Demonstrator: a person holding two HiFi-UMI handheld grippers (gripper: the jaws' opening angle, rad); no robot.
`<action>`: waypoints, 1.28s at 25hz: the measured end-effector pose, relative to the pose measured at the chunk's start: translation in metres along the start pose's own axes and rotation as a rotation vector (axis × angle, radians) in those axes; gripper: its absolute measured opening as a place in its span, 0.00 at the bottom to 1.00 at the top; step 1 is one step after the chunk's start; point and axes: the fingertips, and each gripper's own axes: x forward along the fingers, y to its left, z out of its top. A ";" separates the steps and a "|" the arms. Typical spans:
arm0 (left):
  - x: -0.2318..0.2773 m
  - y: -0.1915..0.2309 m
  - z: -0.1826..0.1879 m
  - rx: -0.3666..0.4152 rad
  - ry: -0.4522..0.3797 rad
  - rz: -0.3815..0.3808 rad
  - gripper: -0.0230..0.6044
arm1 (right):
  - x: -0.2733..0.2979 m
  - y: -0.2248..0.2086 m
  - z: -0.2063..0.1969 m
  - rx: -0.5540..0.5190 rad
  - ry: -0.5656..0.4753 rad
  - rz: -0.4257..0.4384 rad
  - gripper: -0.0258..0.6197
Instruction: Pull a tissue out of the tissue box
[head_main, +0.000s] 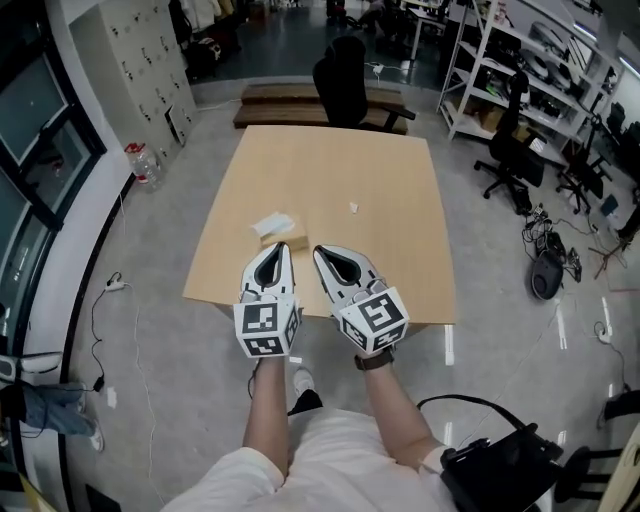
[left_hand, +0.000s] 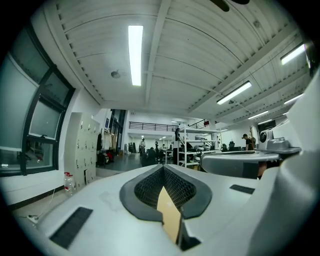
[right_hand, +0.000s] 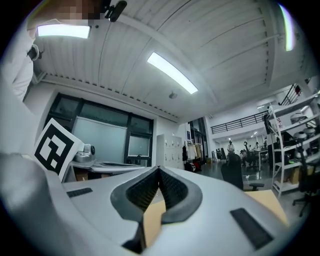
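A small tan tissue box (head_main: 290, 240) lies on the wooden table (head_main: 390, 180), with a white tissue (head_main: 272, 223) sticking out of its far left side. My left gripper (head_main: 280, 248) hovers over the table's near edge, its tip just short of the box, jaws shut and empty. My right gripper (head_main: 321, 251) sits beside it to the right, also shut with nothing held. In the left gripper view the left gripper (left_hand: 163, 166) has its tips meeting. In the right gripper view the right gripper (right_hand: 159, 168) is likewise closed. The box is hidden in both gripper views.
A small white scrap (head_main: 353, 208) lies mid-table. A black office chair (head_main: 342, 78) stands at the far end, with low wooden benches (head_main: 290, 100) behind it. Shelving (head_main: 520, 60) and chairs stand to the right, and a water bottle (head_main: 143, 163) is on the floor to the left.
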 end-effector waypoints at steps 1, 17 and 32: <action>0.010 0.011 0.005 0.003 -0.010 0.002 0.04 | 0.015 -0.005 0.004 -0.005 -0.006 0.004 0.04; 0.104 0.192 -0.022 -0.025 0.033 0.069 0.04 | 0.222 -0.018 -0.031 0.006 0.031 0.089 0.04; 0.209 0.262 -0.162 -0.123 0.263 -0.014 0.04 | 0.326 -0.108 -0.213 0.102 0.449 0.063 0.04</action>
